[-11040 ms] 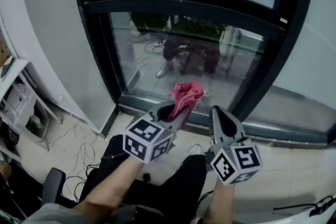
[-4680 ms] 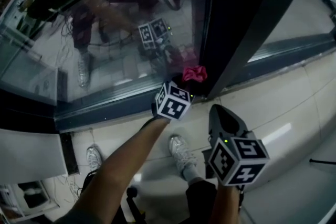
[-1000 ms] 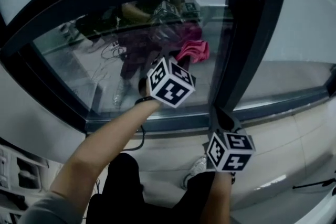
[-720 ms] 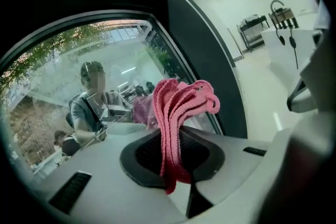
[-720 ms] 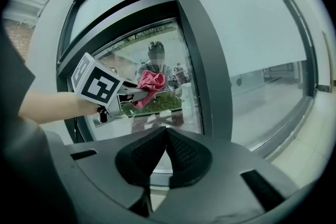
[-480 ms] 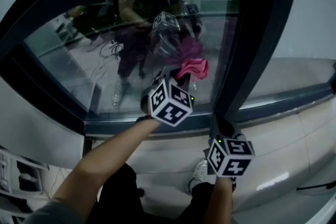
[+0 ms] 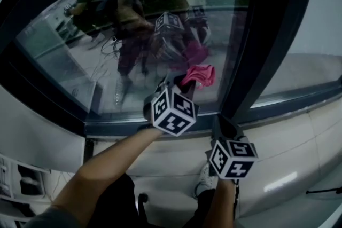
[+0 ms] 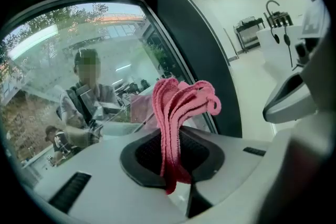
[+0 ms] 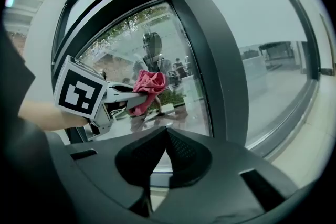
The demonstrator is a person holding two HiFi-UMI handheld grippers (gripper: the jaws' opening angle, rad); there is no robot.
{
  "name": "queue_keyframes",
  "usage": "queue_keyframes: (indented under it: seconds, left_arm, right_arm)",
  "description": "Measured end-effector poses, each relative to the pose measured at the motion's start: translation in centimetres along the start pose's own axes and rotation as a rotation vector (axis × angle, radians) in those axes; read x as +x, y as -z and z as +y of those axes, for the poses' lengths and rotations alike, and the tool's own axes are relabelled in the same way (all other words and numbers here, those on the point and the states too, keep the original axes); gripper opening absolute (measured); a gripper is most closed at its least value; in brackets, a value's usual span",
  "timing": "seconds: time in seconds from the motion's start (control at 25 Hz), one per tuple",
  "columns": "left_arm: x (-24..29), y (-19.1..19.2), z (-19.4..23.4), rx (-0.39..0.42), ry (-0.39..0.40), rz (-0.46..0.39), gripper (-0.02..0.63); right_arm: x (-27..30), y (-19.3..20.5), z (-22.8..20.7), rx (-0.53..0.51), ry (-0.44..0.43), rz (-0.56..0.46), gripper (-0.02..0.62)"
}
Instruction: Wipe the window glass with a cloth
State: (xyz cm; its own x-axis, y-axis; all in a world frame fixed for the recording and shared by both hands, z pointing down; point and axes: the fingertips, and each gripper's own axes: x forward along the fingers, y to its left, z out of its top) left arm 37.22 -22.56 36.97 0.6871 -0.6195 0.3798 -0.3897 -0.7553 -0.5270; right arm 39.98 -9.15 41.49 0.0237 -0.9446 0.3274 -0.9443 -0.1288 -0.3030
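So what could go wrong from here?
The left gripper is shut on only a narrow fold of the pink cloth, so drag on the window glass might pull it free. The cloth bunches into a small wad, so a hard press could bring the jaw tips onto the glass. The dark frame post stands close by; a wide stroke may bump it.

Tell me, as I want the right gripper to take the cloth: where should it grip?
Probably the loose folds of the cloth bunched beyond the left gripper, which clamps its lower end. Come from the right, where the right gripper sits shut; the glass blocks the far side.
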Motion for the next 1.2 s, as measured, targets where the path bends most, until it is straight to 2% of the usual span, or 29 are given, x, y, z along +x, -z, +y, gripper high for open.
queue_keyframes:
  seconds: [0.44,0.68,0.96,1.2]
  left_arm:
    - [2.0,4.6,-3.4,-0.042,0.046,0.052,0.061]
    - [3.9,10.8,-5.9,-0.062,0.085,0.133,0.061]
    - [5.4,13.5,-7.7,-0.059,0.123,0.153,0.061]
    - [7.4,16.2,-10.1,-0.088,0.147,0.168,0.061]
  right_arm:
    - [-0.5,4.8,-0.5,0.066,0.013,0.055,0.000]
    - [0.5,7.5,0.7,0.063,0.009,0.091,0.000]
    - [0.7,7.5,1.3,0.052,0.006,0.139,0.000]
    - [1.0,7.8,1.7,0.048,0.003,0.166,0.000]
